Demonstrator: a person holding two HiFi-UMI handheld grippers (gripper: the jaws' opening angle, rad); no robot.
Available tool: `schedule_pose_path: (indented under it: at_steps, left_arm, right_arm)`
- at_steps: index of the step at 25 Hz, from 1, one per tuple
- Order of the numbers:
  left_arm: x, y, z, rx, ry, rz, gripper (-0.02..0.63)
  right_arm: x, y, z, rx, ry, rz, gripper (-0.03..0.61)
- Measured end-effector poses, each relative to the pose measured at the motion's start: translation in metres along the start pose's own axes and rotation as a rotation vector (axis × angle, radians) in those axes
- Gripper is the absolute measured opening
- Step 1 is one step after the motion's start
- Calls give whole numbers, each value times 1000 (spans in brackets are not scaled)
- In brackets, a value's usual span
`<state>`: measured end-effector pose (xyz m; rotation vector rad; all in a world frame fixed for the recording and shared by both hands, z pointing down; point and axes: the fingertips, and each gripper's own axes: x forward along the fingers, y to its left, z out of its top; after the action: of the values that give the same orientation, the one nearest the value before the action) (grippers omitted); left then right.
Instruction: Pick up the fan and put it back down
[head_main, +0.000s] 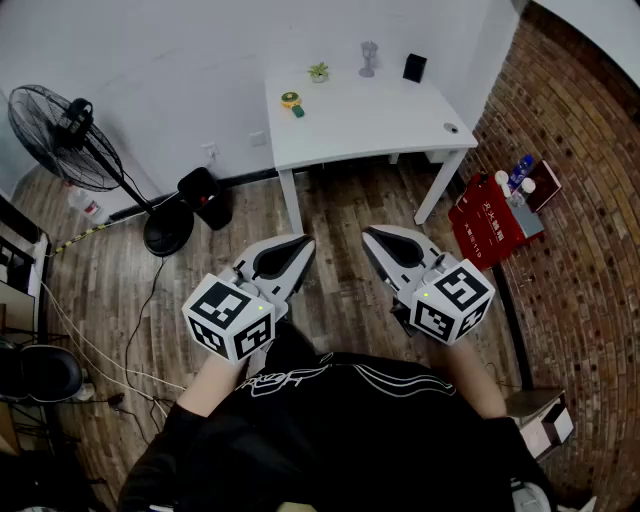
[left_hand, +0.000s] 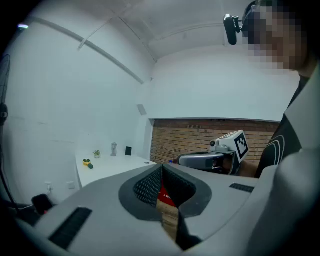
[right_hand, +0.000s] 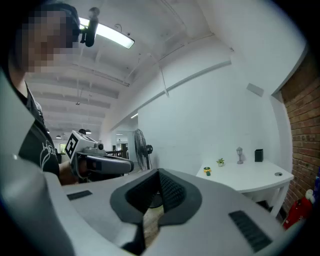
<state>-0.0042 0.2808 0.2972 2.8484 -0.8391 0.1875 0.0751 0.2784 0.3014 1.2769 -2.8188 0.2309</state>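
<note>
A black standing fan (head_main: 62, 133) on a round base (head_main: 168, 232) stands on the wood floor at the far left, by the white wall; it also shows in the right gripper view (right_hand: 141, 149). A small yellow and green object (head_main: 291, 101) lies on the white table (head_main: 380, 120); what it is I cannot tell. My left gripper (head_main: 300, 246) and right gripper (head_main: 371, 236) hover side by side in front of the person's body, well short of the fan and the table. Both are shut with nothing between their jaws.
A black bin (head_main: 205, 197) sits beside the fan's base. On the table stand a small plant (head_main: 318, 72), a figurine (head_main: 369, 58) and a black box (head_main: 414, 67). A red bag (head_main: 488, 222) with bottles (head_main: 518, 174) leans by the brick wall. Cables (head_main: 100, 350) trail over the floor at left.
</note>
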Motion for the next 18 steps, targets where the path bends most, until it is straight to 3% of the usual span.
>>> schedule_pose_path:
  at_steps: [10,13,14,16,18]
  left_arm:
    - [-2,-2,1,10,11,9,32]
    - [-4,6,-4,-3,16,18,32]
    - [-4,9,-5,-8,14,20,32]
    - [-4,14,-6,-16,8,21,32]
    - [-3,21,-8,-24,6,24,32]
  right_arm:
    - [-14,-3,15,12,-50,-34,3]
    - [-13,-9,17,-20,-66,-84,2]
    - [-11,-13,17,-30,-62,-102,29]
    - [-6,-19,15,-44,-49,-131,152]
    - [0,-25,13,-47,-42,-151,211]
